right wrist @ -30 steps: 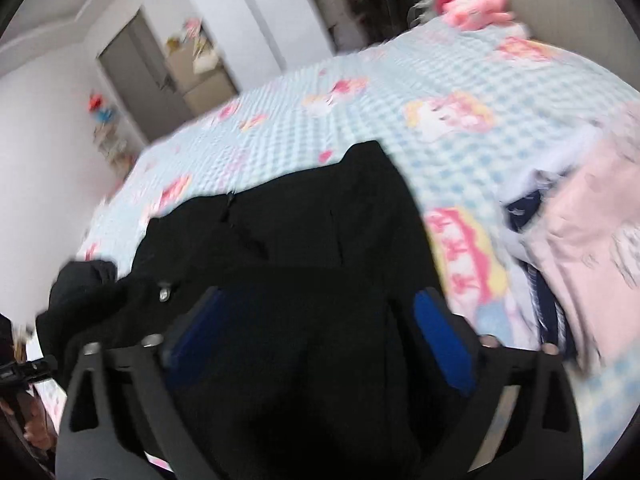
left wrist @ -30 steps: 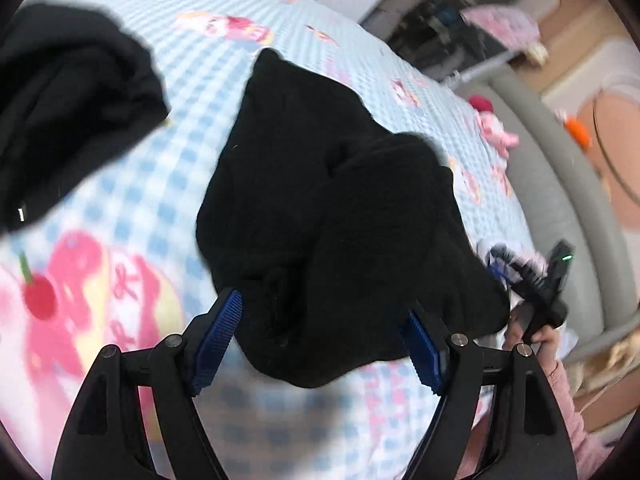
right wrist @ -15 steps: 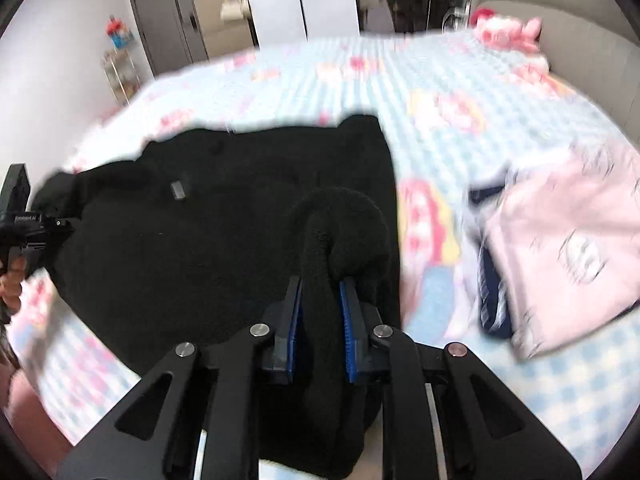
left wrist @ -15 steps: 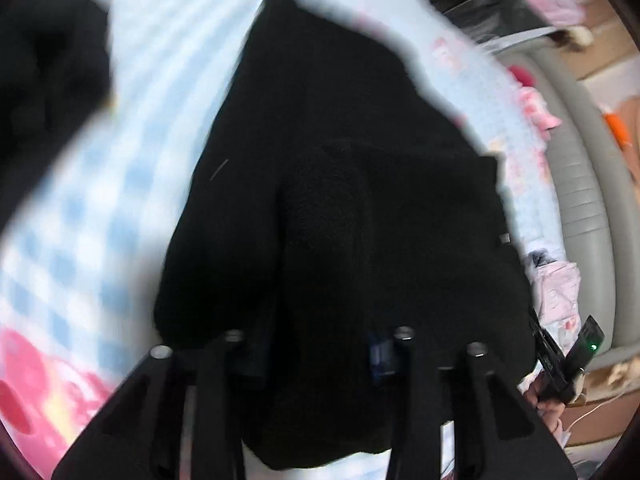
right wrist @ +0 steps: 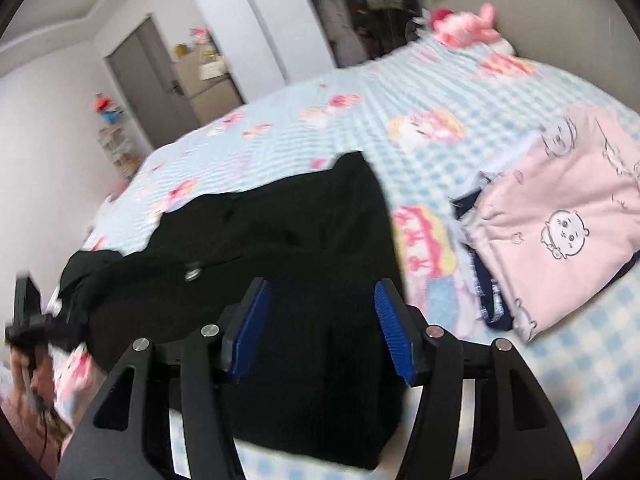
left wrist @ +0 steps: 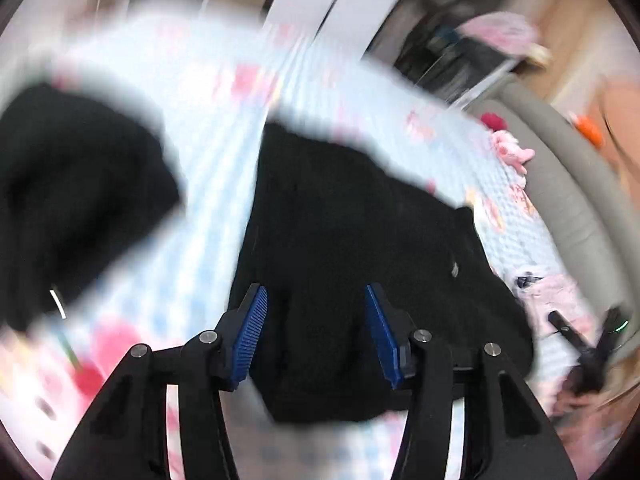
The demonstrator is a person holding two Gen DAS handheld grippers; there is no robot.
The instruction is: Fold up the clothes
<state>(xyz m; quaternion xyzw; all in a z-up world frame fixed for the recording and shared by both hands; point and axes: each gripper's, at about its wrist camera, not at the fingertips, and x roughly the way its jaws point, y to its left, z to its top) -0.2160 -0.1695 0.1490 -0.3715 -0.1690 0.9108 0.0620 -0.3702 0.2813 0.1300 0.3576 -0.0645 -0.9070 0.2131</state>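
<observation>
A black fleece garment [left wrist: 352, 232] lies folded on the blue checked bed sheet [left wrist: 224, 128]. My left gripper [left wrist: 318, 320] hovers over its near edge; the jaws are opening and the blue pads stand apart from the cloth. In the right wrist view the same black garment [right wrist: 300, 256] lies under my right gripper [right wrist: 322, 330], whose jaws are also opening, with nothing pinched between them. Each view catches the other gripper at its edge: the right gripper [left wrist: 588, 344] and the left gripper [right wrist: 28, 320], each in a hand.
A second black garment [left wrist: 72, 200] lies bunched to the left. A folded pink garment [right wrist: 560, 232] rests on dark blue clothes to the right. A pink plush toy [right wrist: 468, 28] sits by the grey headboard [left wrist: 580, 208]. A door and wardrobe stand beyond the bed.
Half a second ago both grippers were shut on folds of the black garment. Both have let go and their jaws stand apart. The left gripper has lifted away from the cloth.
</observation>
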